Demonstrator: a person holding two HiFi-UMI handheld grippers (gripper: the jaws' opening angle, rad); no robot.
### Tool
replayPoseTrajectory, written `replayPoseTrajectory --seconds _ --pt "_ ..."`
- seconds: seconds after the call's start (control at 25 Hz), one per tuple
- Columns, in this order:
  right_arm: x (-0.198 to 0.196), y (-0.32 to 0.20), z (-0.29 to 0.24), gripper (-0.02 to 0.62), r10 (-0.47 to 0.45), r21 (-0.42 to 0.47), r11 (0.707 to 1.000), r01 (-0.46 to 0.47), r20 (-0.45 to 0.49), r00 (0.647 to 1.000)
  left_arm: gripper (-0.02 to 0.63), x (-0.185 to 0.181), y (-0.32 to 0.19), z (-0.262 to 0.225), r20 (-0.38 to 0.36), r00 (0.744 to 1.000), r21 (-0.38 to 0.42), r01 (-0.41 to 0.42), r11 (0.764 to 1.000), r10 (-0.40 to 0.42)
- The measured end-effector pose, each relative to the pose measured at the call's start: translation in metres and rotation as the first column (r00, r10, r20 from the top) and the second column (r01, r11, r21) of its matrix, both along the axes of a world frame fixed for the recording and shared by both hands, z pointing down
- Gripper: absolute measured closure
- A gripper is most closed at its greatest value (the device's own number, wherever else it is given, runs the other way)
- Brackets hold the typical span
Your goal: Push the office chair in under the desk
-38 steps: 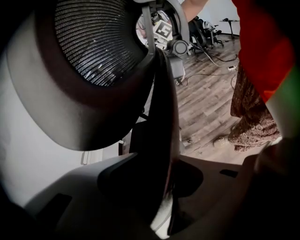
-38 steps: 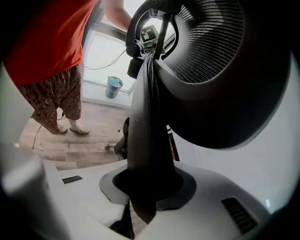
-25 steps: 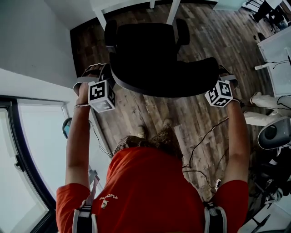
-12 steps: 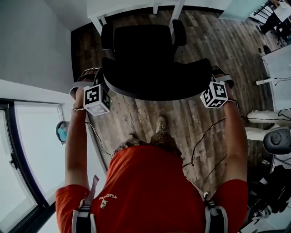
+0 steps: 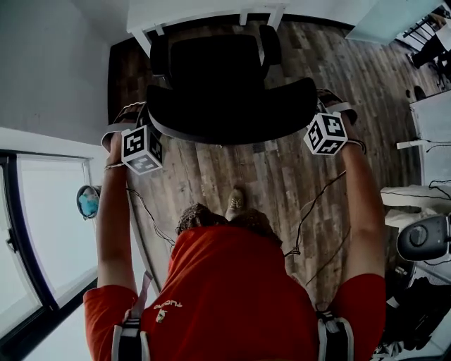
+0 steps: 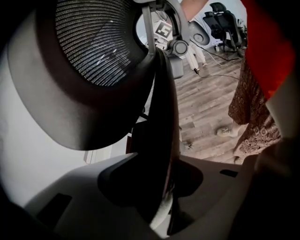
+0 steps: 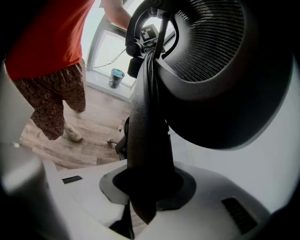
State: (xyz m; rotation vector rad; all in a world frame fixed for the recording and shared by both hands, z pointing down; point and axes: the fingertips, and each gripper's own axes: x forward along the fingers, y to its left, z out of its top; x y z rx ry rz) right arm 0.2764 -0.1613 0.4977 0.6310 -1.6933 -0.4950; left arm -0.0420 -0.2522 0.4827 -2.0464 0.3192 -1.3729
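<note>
Against the head view of a second ago, the black office chair with a mesh backrest (image 5: pixel 225 92) sits higher in frame and closer to the white desk, the surface (image 5: pixel 190 10), along the top edge. Both tools are carried up with it, and the person's shoe (image 5: pixel 236 202) has stepped forward on the brown wood-plank floor (image 5: pixel 282 176). Judgement: the push is under way and roughly midway. The seat front and armrests now reach the line of the surface's legs, but most of the seat and all of the backrest are not yet under it. Left tool (image 6: pixel 161 187): jaws partly closed, clamped on the dark rim of the backrest at its left end, rim running up between them. Right tool (image 7: pixel 143 187): jaws narrower, likewise clamped on the backrest rim at the right end. Neither holds anything else. The chair stands on the floor directly ahead of the person, seat facing the surface and roughly centred between its legs. Counts: one chair being pushed, two armrests, one surface ahead, two white legs of it visible, two tools, one person in a red shirt (image 5: pixel 232 296). A further black chair (image 6: pixel 224 21) shows far back in the left gripper view.
</note>
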Motion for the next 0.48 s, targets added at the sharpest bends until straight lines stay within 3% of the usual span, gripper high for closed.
replayPoseTrajectory --seconds 0.48 --pt "0.057 -0.07 -0.001 0.497 -0.052 -0.012 0.999 0.051 -0.008 0.999 0.472 0.048 -0.046 0.004 0.031 0.997 -0.028 0.068 0.997 -0.067"
